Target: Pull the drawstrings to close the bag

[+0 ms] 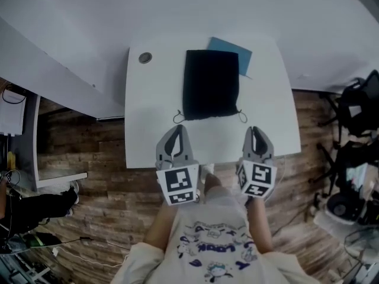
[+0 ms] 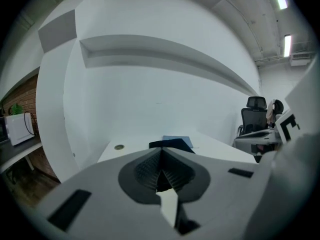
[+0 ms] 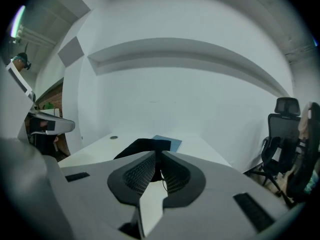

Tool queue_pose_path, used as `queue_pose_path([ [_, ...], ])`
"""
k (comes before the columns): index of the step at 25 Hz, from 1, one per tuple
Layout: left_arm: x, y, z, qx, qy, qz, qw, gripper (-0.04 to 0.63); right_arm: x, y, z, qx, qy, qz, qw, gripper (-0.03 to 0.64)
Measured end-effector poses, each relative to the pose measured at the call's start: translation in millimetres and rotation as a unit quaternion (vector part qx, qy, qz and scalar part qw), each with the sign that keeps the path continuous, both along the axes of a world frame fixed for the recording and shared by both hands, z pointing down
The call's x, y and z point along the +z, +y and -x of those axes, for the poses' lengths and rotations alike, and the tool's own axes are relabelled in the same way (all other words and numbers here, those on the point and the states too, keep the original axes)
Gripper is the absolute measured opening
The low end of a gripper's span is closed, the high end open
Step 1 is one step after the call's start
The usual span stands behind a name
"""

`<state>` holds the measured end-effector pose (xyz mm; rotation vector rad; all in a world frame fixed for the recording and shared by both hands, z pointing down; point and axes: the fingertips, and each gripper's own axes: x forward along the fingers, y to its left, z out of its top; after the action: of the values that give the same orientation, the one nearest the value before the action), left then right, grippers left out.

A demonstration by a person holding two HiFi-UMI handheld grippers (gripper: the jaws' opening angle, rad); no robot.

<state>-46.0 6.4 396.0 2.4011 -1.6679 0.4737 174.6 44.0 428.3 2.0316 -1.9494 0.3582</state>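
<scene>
A black drawstring bag (image 1: 210, 84) lies flat on the white table (image 1: 154, 135), its mouth toward me. A thin cord loop pokes out at each near corner: the left drawstring (image 1: 177, 117) and the right drawstring (image 1: 241, 116). My left gripper (image 1: 177, 128) hovers just in front of the left loop, jaws shut with nothing between them; its own view shows the bag (image 2: 170, 143) beyond the closed tips (image 2: 161, 150). My right gripper (image 1: 256, 129) sits a little right of the right loop. Its jaws (image 3: 159, 154) stand a narrow crack apart, holding nothing, with the bag (image 3: 145, 145) ahead.
A blue sheet (image 1: 237, 52) lies partly under the bag's far right corner. A round cable hole (image 1: 145, 57) is at the table's far left. The table's front edge runs just under both grippers. Office chairs (image 3: 280, 129) and equipment (image 1: 355, 117) stand to the right.
</scene>
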Motion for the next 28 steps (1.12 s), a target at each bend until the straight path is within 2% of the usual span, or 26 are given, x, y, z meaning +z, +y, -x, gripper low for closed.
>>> queue_pose_path([
  [4, 15.4, -17.7, -4.3, -0.010, -0.009, 0.024, 0.9996, -0.002, 26.2, -21.7, -8.7, -0.020, -0.005, 0.033, 0.999, 0.078],
  [10, 46.4, -40.1, -2.8, -0.031, -0.029, 0.063, 0.9971, -0.002, 59.7, -43.4, -18.0, -0.049, -0.003, 0.075, 0.996, 0.085],
  [15, 70.2, -46.9, -2.3, -0.047, -0.037, 0.096, 0.9936, -0.002, 94.1, -46.8, -23.6, -0.075, -0.006, 0.125, 0.989, 0.087],
  [19, 85.2, -47.7, -1.9, -0.055, -0.042, 0.115, 0.9909, -0.002, 110.2, -51.6, -20.7, -0.097, -0.004, 0.148, 0.984, 0.089],
  [28, 114.2, -44.3, 11.2, -0.056, -0.059, 0.162, 0.9834, -0.002, 140.2, -52.8, -21.3, -0.109, 0.012, 0.196, 0.974, 0.089],
])
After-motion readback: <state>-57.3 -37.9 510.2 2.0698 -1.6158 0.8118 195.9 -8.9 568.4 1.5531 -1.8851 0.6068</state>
